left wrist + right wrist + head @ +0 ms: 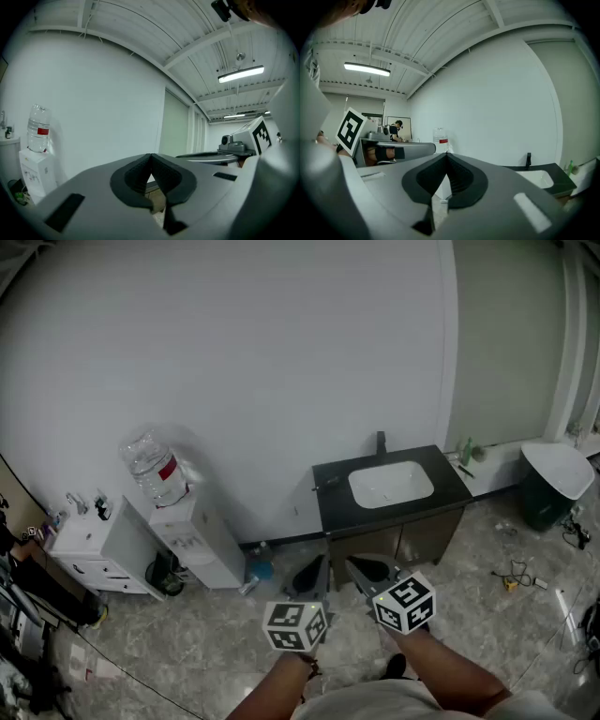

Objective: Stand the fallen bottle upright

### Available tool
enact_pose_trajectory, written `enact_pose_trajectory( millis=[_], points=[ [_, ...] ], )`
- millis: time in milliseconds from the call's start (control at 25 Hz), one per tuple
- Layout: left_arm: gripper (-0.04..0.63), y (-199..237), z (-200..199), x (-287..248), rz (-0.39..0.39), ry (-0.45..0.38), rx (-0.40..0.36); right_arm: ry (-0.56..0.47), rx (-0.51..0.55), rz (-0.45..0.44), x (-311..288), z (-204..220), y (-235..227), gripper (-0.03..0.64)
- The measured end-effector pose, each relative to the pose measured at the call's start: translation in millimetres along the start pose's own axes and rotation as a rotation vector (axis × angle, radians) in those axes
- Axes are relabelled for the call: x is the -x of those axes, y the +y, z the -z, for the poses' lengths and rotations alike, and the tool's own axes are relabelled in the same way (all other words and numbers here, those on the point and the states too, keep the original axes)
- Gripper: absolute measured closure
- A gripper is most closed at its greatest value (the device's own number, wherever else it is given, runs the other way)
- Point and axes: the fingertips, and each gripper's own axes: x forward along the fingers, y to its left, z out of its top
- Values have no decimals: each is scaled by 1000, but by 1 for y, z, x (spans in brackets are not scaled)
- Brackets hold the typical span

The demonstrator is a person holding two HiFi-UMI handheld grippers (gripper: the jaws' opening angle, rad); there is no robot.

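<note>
I cannot pick out a fallen bottle for certain. A small blue and clear item [256, 573] lies on the floor beside the white water dispenser [195, 538], too small to identify. My left gripper [316, 565] and right gripper [355, 564] are held side by side at the bottom centre, in front of the black sink cabinet [441, 482]. Both point level toward the white wall. The left gripper [150, 157] has its jaws together with nothing between them. The right gripper [446, 155] is likewise shut and empty.
An upturned water jug [154, 467] tops the dispenser. A white basin [391, 483] is set in the black counter, with a green bottle [466, 451] on the ledge to its right. A white cabinet [98, 549] stands at the left; cables [517, 577] lie on the floor at the right.
</note>
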Motion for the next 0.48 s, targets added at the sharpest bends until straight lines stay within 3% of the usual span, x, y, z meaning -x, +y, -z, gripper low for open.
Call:
enact_pose_trajectory(
  millis=[480],
  points=[
    [588, 22, 14, -10, -8, 34, 15, -5, -11, 14, -17, 3, -6, 615]
  ],
)
